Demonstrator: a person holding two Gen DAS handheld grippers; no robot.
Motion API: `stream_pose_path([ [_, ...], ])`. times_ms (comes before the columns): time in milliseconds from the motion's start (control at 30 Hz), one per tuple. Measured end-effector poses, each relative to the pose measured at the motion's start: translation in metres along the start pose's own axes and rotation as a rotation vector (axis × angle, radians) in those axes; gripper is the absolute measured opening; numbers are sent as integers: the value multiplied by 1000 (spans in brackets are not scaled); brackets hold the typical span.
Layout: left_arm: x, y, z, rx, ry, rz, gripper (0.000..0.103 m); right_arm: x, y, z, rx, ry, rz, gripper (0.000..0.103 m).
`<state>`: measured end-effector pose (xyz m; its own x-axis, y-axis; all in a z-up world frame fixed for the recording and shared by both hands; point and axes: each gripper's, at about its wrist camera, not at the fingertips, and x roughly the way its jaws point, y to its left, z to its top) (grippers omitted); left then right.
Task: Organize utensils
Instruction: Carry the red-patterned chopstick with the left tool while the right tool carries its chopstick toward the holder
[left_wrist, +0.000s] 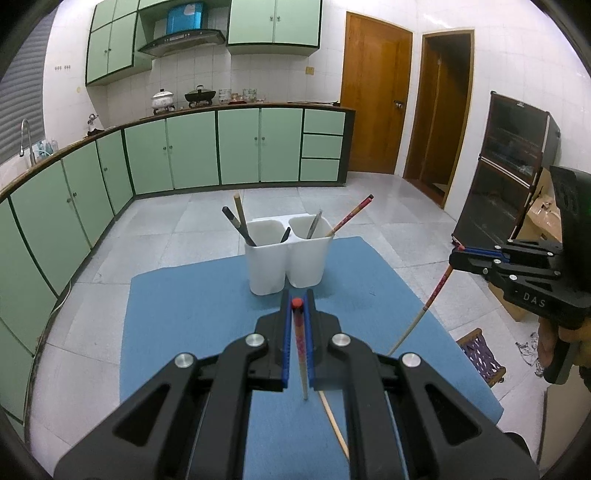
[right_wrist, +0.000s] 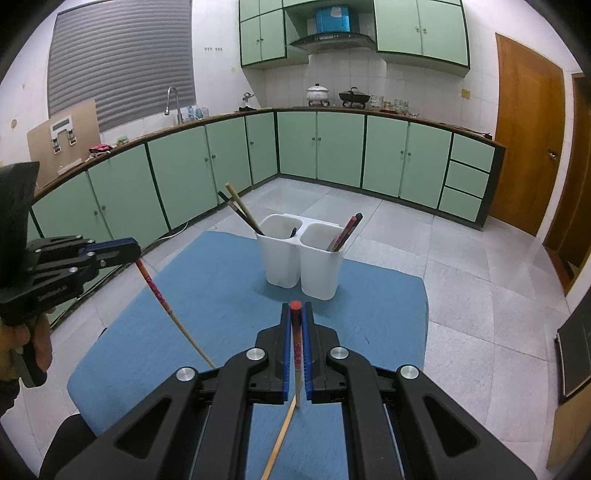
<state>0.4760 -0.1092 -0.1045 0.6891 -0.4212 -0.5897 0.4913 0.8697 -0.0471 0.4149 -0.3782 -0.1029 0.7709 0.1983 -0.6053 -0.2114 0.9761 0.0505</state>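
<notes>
Here two red-patterned chopsticks are being carried above the blue mat, one in each gripper. The left gripper is clamping its chopstick by the red-capped end, the pale tip slanting back toward the camera; the right gripper is pinching its chopstick in the same manner — both sets of jaws are clenched tight on the sticks. In each wrist view the other gripper is showing at the frame's edge, its stick hanging down toward the mat. Ahead of both, the white two-compartment holder is standing upright on the mat's far part, well apart from either gripper. Its left compartment is holding dark chopsticks and a tan one, leaning left; its right compartment is holding a grey one and a red-patterned one, leaning right. Beyond the mat, grey floor tiles are stretching to green cabinets — a wooden door is standing to the right.
</notes>
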Motion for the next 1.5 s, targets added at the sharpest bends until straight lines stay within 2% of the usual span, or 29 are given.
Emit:
stream_pose_path([
  [533, 15, 5, 6, -11, 55, -19, 6, 4, -20, 4, 57, 30, 1, 6],
  [767, 15, 10, 10, -21, 61, -5, 6, 0, -21, 6, 52, 26, -1, 6],
  [1267, -7, -3, 36, 2, -3, -16, 6, -28, -8, 29, 3, -23, -19, 6],
  [1400, -5, 5, 23, -25, 0, -44, 6, -30, -6, 28, 7, -26, -10, 6],
  [1500, -11, 34, 1, -124, -12, -79, 10, -30, -6, 22, 2, -22, -6, 6],
])
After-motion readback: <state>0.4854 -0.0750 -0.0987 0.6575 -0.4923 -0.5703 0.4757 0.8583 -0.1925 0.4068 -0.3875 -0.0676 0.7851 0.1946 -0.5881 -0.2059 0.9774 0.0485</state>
